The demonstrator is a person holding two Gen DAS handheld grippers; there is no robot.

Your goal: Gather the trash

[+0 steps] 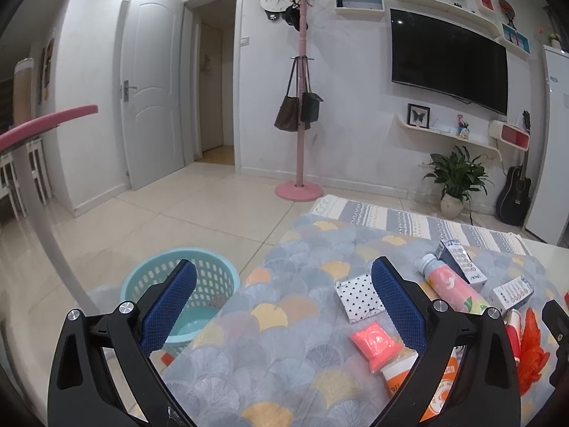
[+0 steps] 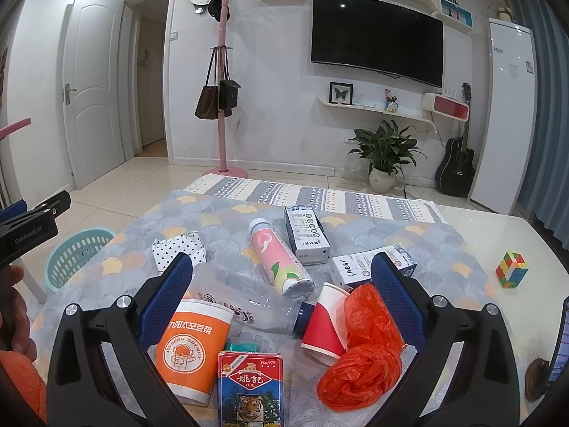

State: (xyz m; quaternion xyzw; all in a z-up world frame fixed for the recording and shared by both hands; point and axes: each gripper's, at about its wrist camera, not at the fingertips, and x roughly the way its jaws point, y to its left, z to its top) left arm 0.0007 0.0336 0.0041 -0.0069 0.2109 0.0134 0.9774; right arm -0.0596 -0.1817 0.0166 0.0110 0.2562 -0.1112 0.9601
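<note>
Home living room — wall-mounted TV, pink coat stand with bags, potted plant, guitar

Even cool indoor light, soft shadows, ceiling-lamp glint on TV, fisheye-bent dark edges.

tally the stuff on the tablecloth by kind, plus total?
Cartons: 2
Bottles: 2, pink and clear
Paper cups: 2, orange and red
Orange plastic bag: 1
Playing-card box: 1
Polka-dot packet: 1
Pink packet: 1
Total: 10
</note>
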